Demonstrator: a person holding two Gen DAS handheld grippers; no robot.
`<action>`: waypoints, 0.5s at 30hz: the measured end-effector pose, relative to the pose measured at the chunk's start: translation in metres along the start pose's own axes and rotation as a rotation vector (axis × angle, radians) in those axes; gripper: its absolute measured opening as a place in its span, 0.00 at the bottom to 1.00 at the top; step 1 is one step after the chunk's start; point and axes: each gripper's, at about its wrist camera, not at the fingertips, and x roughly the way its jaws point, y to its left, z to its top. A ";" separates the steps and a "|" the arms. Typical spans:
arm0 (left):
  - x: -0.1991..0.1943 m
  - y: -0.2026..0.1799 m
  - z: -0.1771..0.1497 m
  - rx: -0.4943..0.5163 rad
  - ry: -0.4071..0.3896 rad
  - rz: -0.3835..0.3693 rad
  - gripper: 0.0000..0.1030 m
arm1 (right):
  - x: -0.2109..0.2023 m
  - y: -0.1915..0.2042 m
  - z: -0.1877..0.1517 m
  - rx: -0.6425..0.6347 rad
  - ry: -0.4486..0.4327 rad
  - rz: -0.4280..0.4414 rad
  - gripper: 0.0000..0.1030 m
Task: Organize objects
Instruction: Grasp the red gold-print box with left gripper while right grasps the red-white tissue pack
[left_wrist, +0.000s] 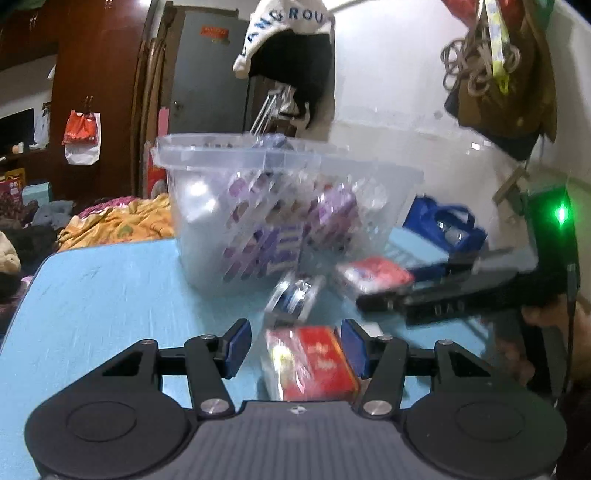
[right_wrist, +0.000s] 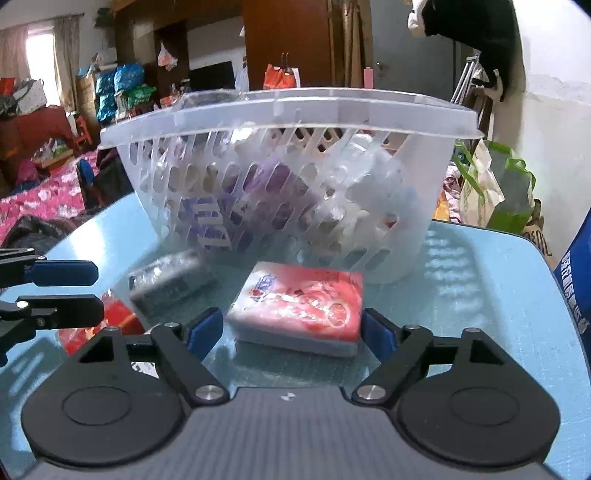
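A red packet (left_wrist: 314, 363) lies on the blue worktop (left_wrist: 110, 295) between the left gripper's (left_wrist: 295, 349) fingers (left_wrist: 236, 345); the right-hand pad touches its edge, while a gap shows at the other pad, so whether it is truly pinched cannot be told. A red-and-white pack (right_wrist: 299, 304) lies flat between the right gripper's (right_wrist: 291, 330) fingers (right_wrist: 380, 334), whose far pad meets its corner while the near one stands just clear of it. Ahead of both sets of fingers, a silver-wrapped packet (right_wrist: 170, 280) rests tilted on the worktop, close to the clear slotted basket (right_wrist: 288, 110), which holds purple-printed packs (right_wrist: 236, 210). Beyond lies a bed (right_wrist: 40, 199) with pink floral covers.
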 end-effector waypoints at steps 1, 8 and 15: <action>-0.002 -0.002 -0.002 0.007 0.007 0.002 0.56 | 0.000 0.001 0.000 -0.004 -0.004 -0.005 0.74; 0.008 -0.019 -0.003 0.090 0.068 0.062 0.66 | 0.000 -0.001 0.000 0.006 -0.004 -0.001 0.74; 0.006 -0.006 -0.004 0.012 0.066 0.051 0.54 | -0.002 -0.002 0.000 0.002 -0.013 -0.005 0.74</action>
